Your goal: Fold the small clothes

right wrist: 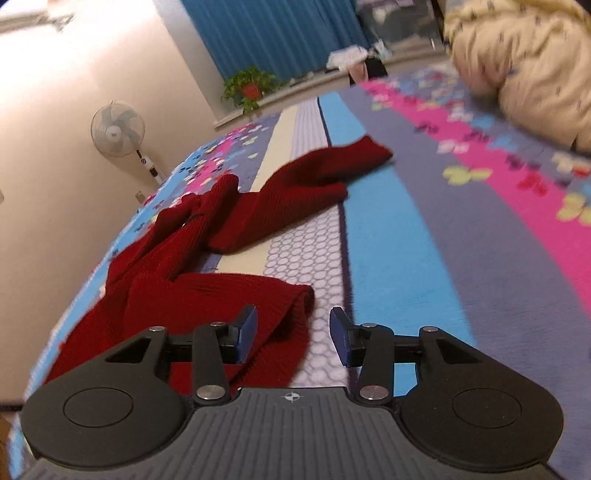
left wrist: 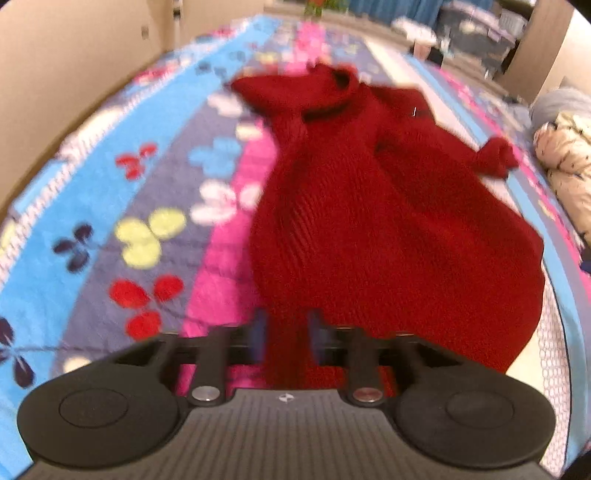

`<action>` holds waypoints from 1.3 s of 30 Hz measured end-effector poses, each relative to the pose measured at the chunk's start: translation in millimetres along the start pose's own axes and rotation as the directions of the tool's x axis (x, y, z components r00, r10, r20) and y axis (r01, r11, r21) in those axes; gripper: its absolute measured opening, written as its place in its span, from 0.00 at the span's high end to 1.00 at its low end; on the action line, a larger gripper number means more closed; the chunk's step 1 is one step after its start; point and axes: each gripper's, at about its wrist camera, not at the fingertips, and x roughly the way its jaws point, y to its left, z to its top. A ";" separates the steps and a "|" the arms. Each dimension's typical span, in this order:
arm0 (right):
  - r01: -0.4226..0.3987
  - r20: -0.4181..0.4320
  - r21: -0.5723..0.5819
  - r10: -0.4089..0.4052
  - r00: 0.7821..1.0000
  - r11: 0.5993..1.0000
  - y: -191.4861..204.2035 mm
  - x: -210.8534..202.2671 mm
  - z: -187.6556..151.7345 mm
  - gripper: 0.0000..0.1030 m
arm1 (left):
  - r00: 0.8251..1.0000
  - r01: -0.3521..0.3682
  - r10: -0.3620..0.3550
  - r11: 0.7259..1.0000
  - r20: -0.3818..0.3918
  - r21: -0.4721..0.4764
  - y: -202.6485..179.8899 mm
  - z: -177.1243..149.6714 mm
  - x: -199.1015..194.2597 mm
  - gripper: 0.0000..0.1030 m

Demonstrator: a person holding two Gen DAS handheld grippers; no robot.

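Note:
A dark red knitted sweater (left wrist: 369, 206) lies rumpled on a colourful patterned bedspread (left wrist: 110, 206). My left gripper (left wrist: 284, 339) is shut on the sweater's near hem, with the red knit bunched between its blue pads. In the right wrist view the sweater (right wrist: 192, 266) lies to the left, one sleeve (right wrist: 314, 173) stretched toward the far right. My right gripper (right wrist: 293, 332) is open, its left pad (right wrist: 246, 332) over the sweater's near edge and its right pad over bare bedspread (right wrist: 443, 240). The left view is blurred.
A cream printed garment (right wrist: 524, 62) is piled at the bed's far right, also in the left wrist view (left wrist: 569, 166). A standing fan (right wrist: 118, 131) and a potted plant (right wrist: 249, 86) stand by the wall and blue curtain. Storage boxes (left wrist: 476, 33) sit beyond the bed.

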 end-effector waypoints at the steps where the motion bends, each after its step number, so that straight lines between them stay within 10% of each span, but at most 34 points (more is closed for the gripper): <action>1: -0.004 -0.018 0.029 0.005 1.000 1.000 -4.6 13.6 2.2 0.55 | 0.999 -0.006 0.007 1.000 -0.036 0.008 0.3 -1.3 7.6 0.51; 5: -0.010 -0.098 0.123 0.022 0.995 0.992 -21.1 66.6 2.4 0.55 | 0.997 -0.018 0.019 1.000 -0.080 0.009 2.6 -1.1 23.3 0.52; 11: -0.100 -0.107 0.179 0.120 0.987 0.979 -16.8 104.2 5.4 0.51 | 0.997 -0.031 0.034 0.998 -0.070 0.048 -10.5 0.8 31.3 0.80; 15: -0.074 -0.052 0.150 0.083 0.995 0.986 -12.8 107.5 10.3 0.83 | 0.997 -0.062 0.065 0.995 -0.038 0.082 -20.3 -0.6 29.1 0.88; 21: -0.106 0.162 0.111 0.087 0.983 0.988 10.8 11.5 35.6 0.89 | 0.999 -0.036 0.034 0.998 0.039 0.059 -22.2 -1.3 9.9 0.90; 27: 0.046 0.427 0.033 -0.056 0.903 0.998 38.1 -157.1 0.3 0.92 | 0.973 0.142 -0.160 0.983 0.165 0.120 -28.8 -23.1 -51.9 0.90; 31: 0.253 0.118 0.055 -0.258 0.959 0.966 19.4 -151.3 -55.8 0.91 | 0.991 0.120 -0.125 0.984 0.038 0.130 -7.1 -47.6 -55.0 0.90; 34: 0.228 -0.191 0.044 -0.216 0.958 0.973 -9.9 -125.3 -90.4 0.90 | 0.995 0.098 -0.094 0.989 -0.039 0.112 14.9 -57.1 -47.8 0.90; 39: 0.242 -0.074 -0.074 -0.247 0.966 0.967 -17.3 -145.0 -85.3 0.72 | 0.994 0.092 -0.087 0.993 -0.072 0.077 27.6 -54.4 -42.2 0.88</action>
